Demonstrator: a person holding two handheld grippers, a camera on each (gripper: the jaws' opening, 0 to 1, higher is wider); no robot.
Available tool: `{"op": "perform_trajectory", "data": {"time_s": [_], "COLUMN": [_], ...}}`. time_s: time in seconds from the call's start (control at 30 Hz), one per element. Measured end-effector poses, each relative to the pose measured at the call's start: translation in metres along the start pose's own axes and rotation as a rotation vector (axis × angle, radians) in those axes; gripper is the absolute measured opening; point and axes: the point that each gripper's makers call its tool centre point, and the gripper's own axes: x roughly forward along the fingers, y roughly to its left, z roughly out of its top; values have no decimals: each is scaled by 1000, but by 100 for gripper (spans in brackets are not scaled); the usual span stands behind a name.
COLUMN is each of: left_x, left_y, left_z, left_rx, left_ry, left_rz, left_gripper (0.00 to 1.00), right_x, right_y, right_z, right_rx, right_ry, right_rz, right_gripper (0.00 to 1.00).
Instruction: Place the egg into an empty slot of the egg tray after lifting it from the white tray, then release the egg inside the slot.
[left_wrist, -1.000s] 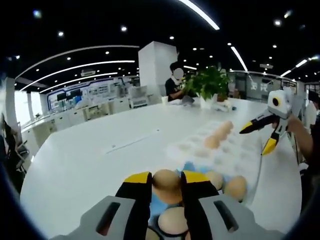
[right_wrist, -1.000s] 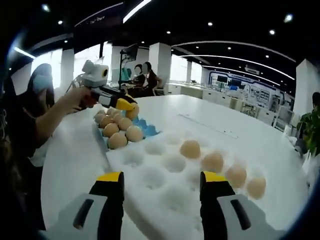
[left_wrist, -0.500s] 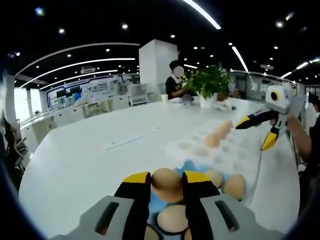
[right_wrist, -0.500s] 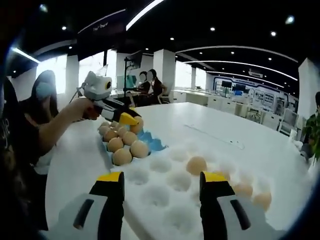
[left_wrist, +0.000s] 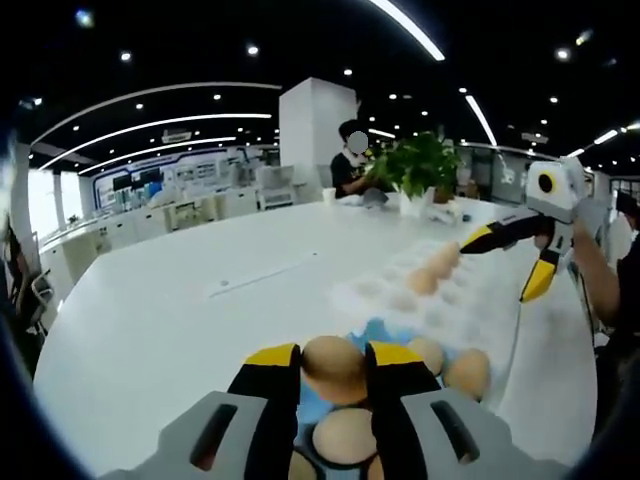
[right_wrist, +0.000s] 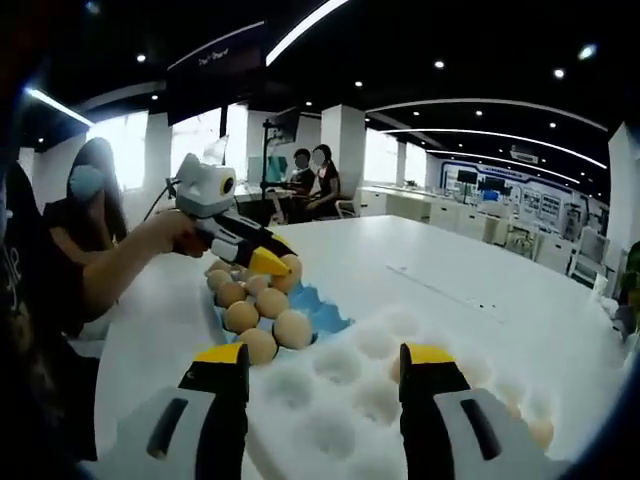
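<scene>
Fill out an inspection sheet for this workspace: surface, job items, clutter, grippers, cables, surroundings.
Surface: large white table, mostly bare.
Job's things: white egg tray with many empty slots and a few eggs along its far side; blue tray beside it, loaded with brown eggs; one egg held above them.
Clutter: potted plant at the table's far end.
Grippers: left gripper shut on the egg; right gripper open over the white egg tray, holding nothing.
Cables: one thin cable hanging below the right gripper.
Surroundings: open office, ceiling strip lights, white pillar, people seated in the background.
</scene>
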Motion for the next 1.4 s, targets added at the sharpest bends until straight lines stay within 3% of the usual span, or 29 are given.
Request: {"op": "perform_trajectory", "data": {"time_s": [0.13, 0.33, 0.93, 1.23, 1.4], "left_x": [0, -1, -1, -3, -3], "left_y": [0, -1, 8, 6, 7], "left_z": [0, 0, 1, -1, -1], "left_rx": [0, 6, 0, -11, -16], "left_ry": [-1, -2, -6, -8, -9], "left_rz": [-2, -8, -33, -42, -46], "left_gripper": [26, 26, 26, 26, 26], "right_x": [24, 52, 88, 120, 134], "right_y": [5, 11, 27, 31, 45], "right_z": [16, 23, 15, 13, 14], "right_rx": [33, 13, 47, 62, 74], "right_ry": [-28, -16, 42, 77, 81], "right_rz": [63, 110, 179, 212, 236], "right_gripper": [63, 63, 63, 61, 56]}}
